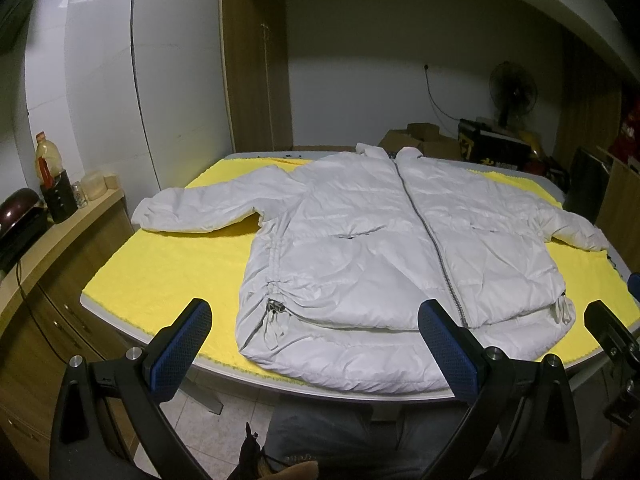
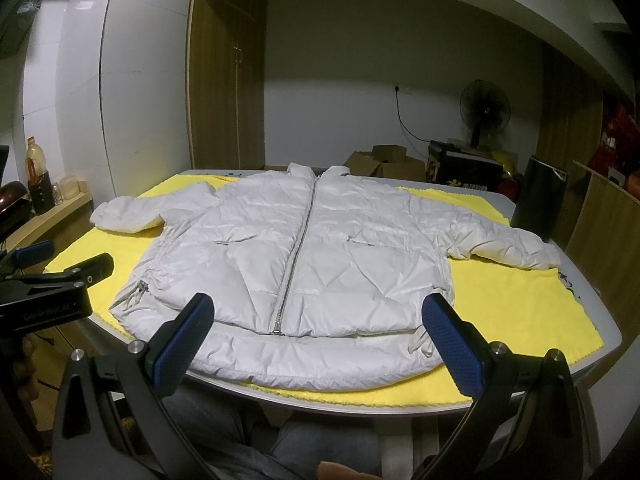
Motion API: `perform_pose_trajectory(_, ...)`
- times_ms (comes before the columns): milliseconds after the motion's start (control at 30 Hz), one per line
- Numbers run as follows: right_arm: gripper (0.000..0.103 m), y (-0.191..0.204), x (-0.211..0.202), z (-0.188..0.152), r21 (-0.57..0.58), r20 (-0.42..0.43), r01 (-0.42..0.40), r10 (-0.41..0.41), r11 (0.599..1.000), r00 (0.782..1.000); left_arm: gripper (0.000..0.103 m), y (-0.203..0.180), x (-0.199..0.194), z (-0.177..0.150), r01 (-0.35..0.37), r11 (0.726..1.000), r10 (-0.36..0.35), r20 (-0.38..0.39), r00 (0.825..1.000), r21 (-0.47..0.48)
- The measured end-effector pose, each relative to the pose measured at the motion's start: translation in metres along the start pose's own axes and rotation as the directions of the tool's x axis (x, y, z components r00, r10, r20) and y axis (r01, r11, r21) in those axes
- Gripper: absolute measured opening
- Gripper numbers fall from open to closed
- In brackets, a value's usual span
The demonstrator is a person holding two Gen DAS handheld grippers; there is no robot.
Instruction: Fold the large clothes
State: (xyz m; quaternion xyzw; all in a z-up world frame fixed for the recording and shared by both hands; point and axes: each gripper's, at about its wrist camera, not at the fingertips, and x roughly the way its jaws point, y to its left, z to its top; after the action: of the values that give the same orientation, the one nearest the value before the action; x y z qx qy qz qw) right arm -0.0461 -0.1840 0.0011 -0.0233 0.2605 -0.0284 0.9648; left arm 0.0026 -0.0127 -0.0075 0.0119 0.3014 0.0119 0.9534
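The left gripper stands wide open at the bottom of its frame, blue pads well apart, holding nothing and hanging just short of the table edge. The right gripper is spread just as wide and empty, low in its own frame.

One white jacket lies flat and zipped on one yellow cloth — centre of both frames, hem toward the grippers, collar toward the far side. Two sleeves spread out: one to the left, one to the right, its cuff past the cloth's edge.

Bare yellow shows on either side of the body — more at the lower left. A dark bin stands by the table's right side.
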Motion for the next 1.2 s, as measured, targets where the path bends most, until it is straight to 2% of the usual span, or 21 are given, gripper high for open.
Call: perform_pose_trajectory(1200, 0.103, 0.0008, 0.0019, -0.0012, 0.0, -0.01, 0.0, 0.0, 1.0, 1.0, 0.103, -0.0018, 0.0033, -0.0031, 0.003, 1.0, -0.003, -0.018, 1.0, 0.004)
